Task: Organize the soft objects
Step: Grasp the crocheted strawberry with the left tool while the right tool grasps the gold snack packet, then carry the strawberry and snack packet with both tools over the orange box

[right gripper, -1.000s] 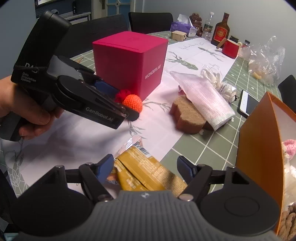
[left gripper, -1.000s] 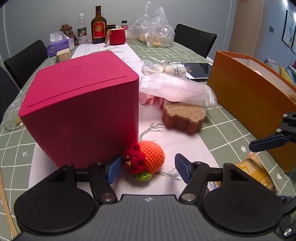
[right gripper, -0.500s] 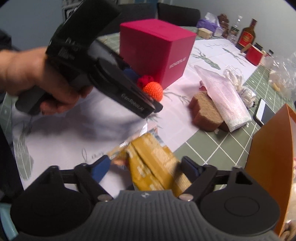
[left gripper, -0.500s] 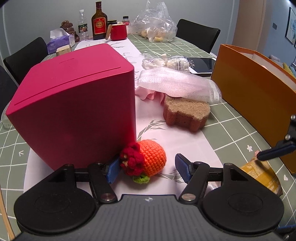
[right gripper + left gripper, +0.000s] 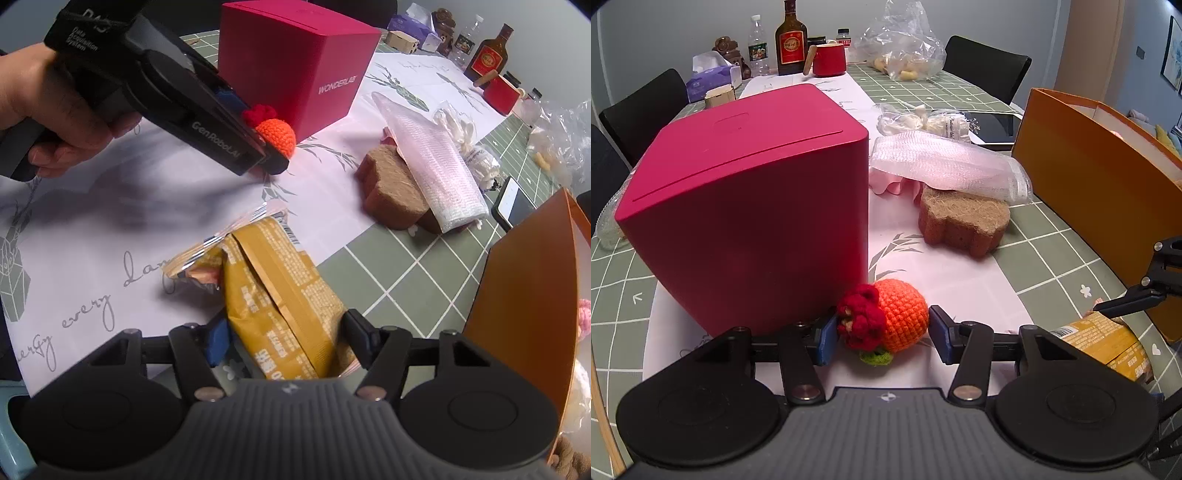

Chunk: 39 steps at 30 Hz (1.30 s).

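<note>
The red box point(image 5: 295, 62) carries "WONDERLAB" in white on the side that only the right wrist view shows; the left wrist view shows its plain side and slotted top. At the box's near corner lies the crochet ball point(image 5: 886, 319), orange with a red tuft. The left gripper point(image 5: 882, 334), marked "GenRobot.AI" on its flank, has just been closing around the ball: its left pad touches the tuft, the right pad is just clear. In front of the box, the right gripper point(image 5: 284, 341) has just been closing on the yellow packet point(image 5: 273, 295), and both pads press its sides. The runner point(image 5: 92, 236) reads "every" in script. Right of the box stands the orange bin point(image 5: 1097, 173); only the right view shows pink yarn inside it.
</note>
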Motion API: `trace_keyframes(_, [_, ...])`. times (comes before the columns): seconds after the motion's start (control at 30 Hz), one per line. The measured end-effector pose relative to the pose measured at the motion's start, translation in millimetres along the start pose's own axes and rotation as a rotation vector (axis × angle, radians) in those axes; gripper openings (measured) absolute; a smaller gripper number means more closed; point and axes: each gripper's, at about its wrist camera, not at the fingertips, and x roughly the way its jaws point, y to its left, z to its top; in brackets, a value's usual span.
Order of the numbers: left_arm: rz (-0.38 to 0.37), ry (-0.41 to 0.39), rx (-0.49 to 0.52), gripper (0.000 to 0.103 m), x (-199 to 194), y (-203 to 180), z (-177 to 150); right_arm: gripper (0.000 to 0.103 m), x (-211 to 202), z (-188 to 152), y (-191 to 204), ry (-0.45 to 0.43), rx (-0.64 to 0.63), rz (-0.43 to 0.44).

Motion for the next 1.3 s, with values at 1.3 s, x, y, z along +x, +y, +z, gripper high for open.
trace_keyframes(1.3, [-0.043,-0.151,0.041,0.058,-62.4,-17.0,16.8,0.053,-48.3,19.0,-21.8,-0.102,0.129,-0.124])
